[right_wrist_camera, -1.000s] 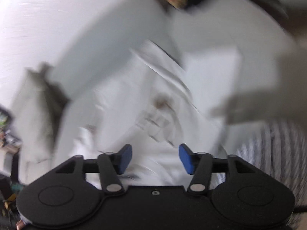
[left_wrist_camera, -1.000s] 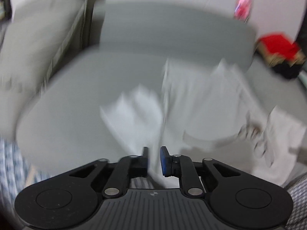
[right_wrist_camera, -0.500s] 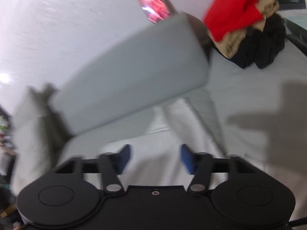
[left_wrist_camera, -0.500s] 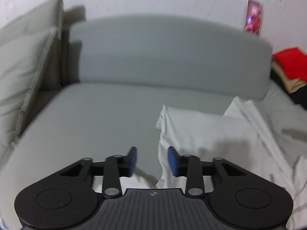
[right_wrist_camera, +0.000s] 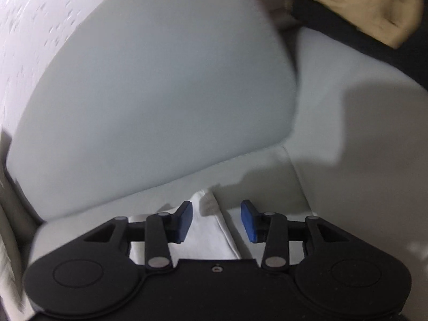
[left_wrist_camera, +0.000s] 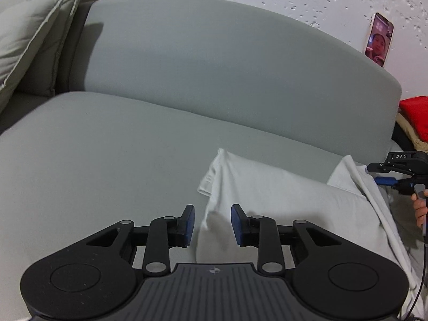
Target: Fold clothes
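Nearest in the left wrist view, the left tool (left_wrist_camera: pixel 211 223) has its blue pads parted with a gap between them, and the near-left edge of the white garment (left_wrist_camera: pixel 281 200) lies in that gap, not pinched. The right tool (right_wrist_camera: pixel 216 220) also stands apart, its jaws having just narrowed from a wider spread; a folded corner of the same garment (right_wrist_camera: pixel 206 230) sits between its pads, and no pad presses on it.

The garment lies flat on the grey sofa seat (left_wrist_camera: pixel 93 155), its far-left corner curled. At the right edge of the left view the right tool (left_wrist_camera: pixel 401 171) reaches over the cloth, with fingers (left_wrist_camera: pixel 420 208) of the person's hand behind it.

Farther back are the sofa backrest (left_wrist_camera: pixel 227 61), a cushion (left_wrist_camera: pixel 24 42) at left, a pile of red, tan and black clothes (left_wrist_camera: pixel 414 117) at right, and a phone (left_wrist_camera: pixel 379 43) on the wall.

A second ago the garment was rumpled and blurred in motion; now it lies smoother, and both tools are lower and closer to it.
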A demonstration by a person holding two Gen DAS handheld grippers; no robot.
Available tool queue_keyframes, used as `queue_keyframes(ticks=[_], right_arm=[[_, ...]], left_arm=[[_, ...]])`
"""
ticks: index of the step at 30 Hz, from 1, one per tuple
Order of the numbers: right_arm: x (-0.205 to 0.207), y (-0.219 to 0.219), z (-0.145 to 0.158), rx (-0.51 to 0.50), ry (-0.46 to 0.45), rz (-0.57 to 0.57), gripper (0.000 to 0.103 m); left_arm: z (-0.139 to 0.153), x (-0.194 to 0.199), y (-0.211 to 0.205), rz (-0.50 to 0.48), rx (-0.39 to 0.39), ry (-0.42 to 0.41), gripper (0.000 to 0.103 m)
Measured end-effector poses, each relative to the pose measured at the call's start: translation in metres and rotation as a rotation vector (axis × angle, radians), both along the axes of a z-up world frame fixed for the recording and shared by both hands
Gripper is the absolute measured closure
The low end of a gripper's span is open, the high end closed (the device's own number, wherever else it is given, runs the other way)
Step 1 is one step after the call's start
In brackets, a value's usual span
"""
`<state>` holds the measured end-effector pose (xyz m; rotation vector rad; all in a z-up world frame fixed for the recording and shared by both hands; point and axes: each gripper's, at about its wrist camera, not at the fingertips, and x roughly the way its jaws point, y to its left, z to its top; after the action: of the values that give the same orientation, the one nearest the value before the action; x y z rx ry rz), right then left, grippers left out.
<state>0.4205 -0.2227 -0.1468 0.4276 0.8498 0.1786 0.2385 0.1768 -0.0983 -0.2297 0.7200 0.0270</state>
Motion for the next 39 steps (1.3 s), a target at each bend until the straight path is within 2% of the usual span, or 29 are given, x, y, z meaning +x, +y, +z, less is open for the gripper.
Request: queue_keyframes(ticks=[1,2,3,4,7,10,13,16,18,20,22,23,27,30,31,32,33,34,35,36,39], right_arm=[[0.001,0.007,0.0,-0.043,-0.012,0.017,0.063],[0.0,0.015,0.001,-0.092,-0.022,0.037,0.071],[-0.004,0.025,0.001,-0.142,-0.035,0.081,0.099],[-0.008,0.035,0.002,-0.192,-0.05,0.121,0.097],[-0.035,0.049,0.021,-0.329,-0.189,0.087,0.098],[-0.061,0.016,0.048,-0.326,-0.283,-0.186,0.098],[-0.078,-0.022,0.053,-0.343,-0.24,-0.381,0.098],[-0.093,-0.052,0.044,-0.238,-0.149,-0.428,0.098],[-0.105,-0.055,0.04,-0.205,-0.135,-0.401,0.098],[-0.116,-0.056,0.04,-0.185,-0.126,-0.373,0.098],[-0.121,-0.056,0.042,-0.161,-0.113,-0.35,0.098],[-0.121,-0.057,0.043,-0.151,-0.11,-0.337,0.098],[-0.101,-0.055,0.05,-0.141,-0.103,-0.277,0.098],[-0.095,-0.05,0.055,-0.135,-0.096,-0.248,0.098],[-0.093,-0.049,0.055,-0.132,-0.093,-0.245,0.098],[-0.09,-0.048,0.055,-0.128,-0.089,-0.241,0.098],[-0.088,-0.047,0.055,-0.124,-0.084,-0.237,0.098],[-0.086,-0.046,0.056,-0.115,-0.08,-0.234,0.098],[-0.084,-0.045,0.056,-0.105,-0.076,-0.231,0.098],[-0.08,-0.044,0.058,-0.095,-0.076,-0.23,0.098],[-0.094,-0.045,0.077,-0.066,-0.154,-0.243,0.098]], left_arm=[[-0.001,0.001,0.001,0.002,-0.009,0.006,0.072],[-0.003,0.003,0.001,0.004,-0.016,0.014,0.072],[-0.004,0.003,0.002,0.007,-0.017,0.018,0.072],[-0.004,0.004,0.002,0.009,-0.014,0.018,0.072],[-0.002,0.002,0.003,0.022,-0.006,0.005,0.072],[-0.002,0.001,0.006,0.037,-0.016,0.013,0.072],[-0.006,0.004,0.006,0.046,-0.032,0.036,0.072],[-0.005,0.005,0.011,0.051,-0.079,0.05,0.069],[0.0,0.01,0.021,0.052,-0.142,0.054,0.063],[0.006,0.025,0.031,0.053,-0.201,0.064,0.063],[0.012,0.052,0.035,0.03,-0.241,0.084,0.062],[0.014,0.069,0.033,0.002,-0.245,0.109,0.058],[-0.001,0.141,0.017,-0.099,-0.279,0.319,0.056],[-0.018,0.175,0.007,-0.126,-0.311,0.433,0.058],[-0.023,0.182,0.004,-0.129,-0.324,0.455,0.061],[-0.026,0.186,0.001,-0.119,-0.329,0.465,0.072],[-0.027,0.188,-0.002,-0.108,-0.321,0.463,0.078],[-0.021,0.187,-0.007,-0.107,-0.286,0.431,0.103],[-0.014,0.185,-0.012,-0.108,-0.246,0.393,0.102],[-0.001,0.177,-0.018,-0.119,-0.195,0.317,0.102],[0.048,0.12,-0.034,-0.169,-0.03,-0.006,0.102]])
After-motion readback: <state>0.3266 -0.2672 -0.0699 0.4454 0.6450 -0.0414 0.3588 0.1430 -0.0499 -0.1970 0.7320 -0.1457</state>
